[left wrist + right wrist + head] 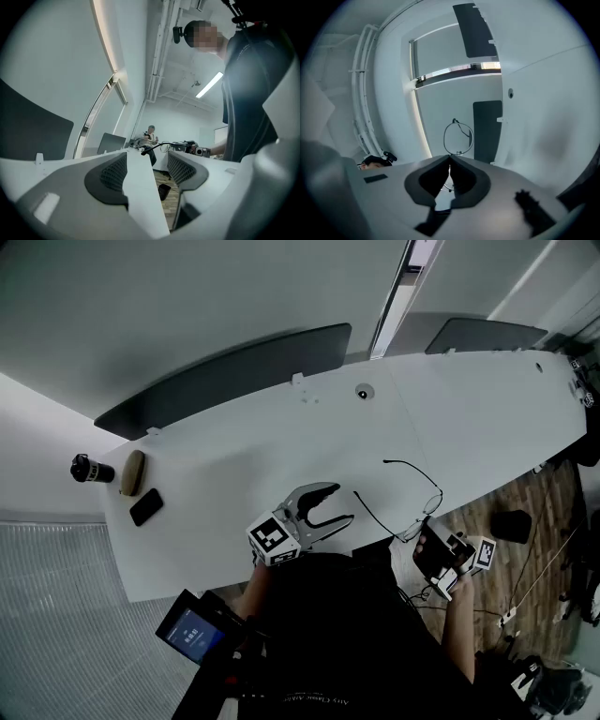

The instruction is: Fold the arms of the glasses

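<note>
The thin wire glasses (458, 138) looked light and easily bent. The right gripper (450, 161) pinched their frame; the left gripper (149, 157), wide and empty, should probably push an arm gently.

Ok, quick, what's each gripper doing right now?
Left gripper: open, nothing between its jaws.
Right gripper: shut on the glasses, pinching the frame.

The head view looks steeply down from well above the white table (281, 442), the left tool (344, 503) and right tool (429, 545) low in frame. The left tool view skims level over the table edge; the right tool view tilts upward, close to the glasses (458, 137), which all three share.
</note>
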`<state>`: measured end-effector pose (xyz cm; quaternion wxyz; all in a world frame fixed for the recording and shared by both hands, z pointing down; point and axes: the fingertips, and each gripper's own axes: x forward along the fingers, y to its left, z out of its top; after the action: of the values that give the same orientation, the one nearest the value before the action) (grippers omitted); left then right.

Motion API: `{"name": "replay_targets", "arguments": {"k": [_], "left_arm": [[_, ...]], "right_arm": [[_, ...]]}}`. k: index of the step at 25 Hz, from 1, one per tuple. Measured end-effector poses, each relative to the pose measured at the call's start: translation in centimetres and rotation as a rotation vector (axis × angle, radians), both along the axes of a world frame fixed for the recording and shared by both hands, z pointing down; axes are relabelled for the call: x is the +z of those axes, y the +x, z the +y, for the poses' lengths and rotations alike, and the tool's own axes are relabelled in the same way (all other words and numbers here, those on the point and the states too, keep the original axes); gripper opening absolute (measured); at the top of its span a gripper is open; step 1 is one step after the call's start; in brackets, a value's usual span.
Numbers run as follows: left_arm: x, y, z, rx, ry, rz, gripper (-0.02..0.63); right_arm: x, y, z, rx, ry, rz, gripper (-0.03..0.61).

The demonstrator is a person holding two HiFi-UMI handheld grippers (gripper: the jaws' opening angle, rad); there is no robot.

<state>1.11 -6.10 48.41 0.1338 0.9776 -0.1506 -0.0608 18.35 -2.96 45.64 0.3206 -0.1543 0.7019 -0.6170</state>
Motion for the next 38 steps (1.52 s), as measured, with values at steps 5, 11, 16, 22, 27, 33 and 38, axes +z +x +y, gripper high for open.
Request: {"name": "replay_targets", "arguments": {"k": [5, 11, 16, 22, 27, 33, 38], "left_arm": [[-0.9, -0.5, -0.3, -0.019, -0.003, 0.044, 0.282], [-1.9, -1.4, -0.9, -0.027, -0.024, 0.120, 0.282], [-2.5, -1.3, -0.9, -0.013, -0.031, 0.147, 0.282], [-2.0, -0.4, -0.2, -0.002, 0.022, 0.095, 0.282], [-1.7, 0.3, 0.4, 0.010, 0.056, 0.055, 0.282], [-1.8, 0.6, 0.6, 0.018, 0.054, 0.052, 0.282], [-1.8, 0.6, 0.9, 0.025, 0.057, 0.050, 0.281]], "right_arm": [[-0.1, -0.2, -0.4, -0.014, 0.004, 0.010, 0.011], [-0.3, -0.9, -0.7, -0.024, 0.010, 0.005, 0.011], [-0.9, -1.4, -0.6, -0.038, 0.020, -0.007, 0.011], [-1.3, -1.5, -0.1, -0.042, 0.025, -0.006, 0.011], [-1.2, -1.5, 0.2, -0.045, 0.025, -0.004, 0.011], [-1.2, -1.9, 0.3, -0.054, 0.024, -0.007, 0.011], [-1.2, -2.0, 0.5, -0.050, 0.025, -0.009, 0.011]]}}
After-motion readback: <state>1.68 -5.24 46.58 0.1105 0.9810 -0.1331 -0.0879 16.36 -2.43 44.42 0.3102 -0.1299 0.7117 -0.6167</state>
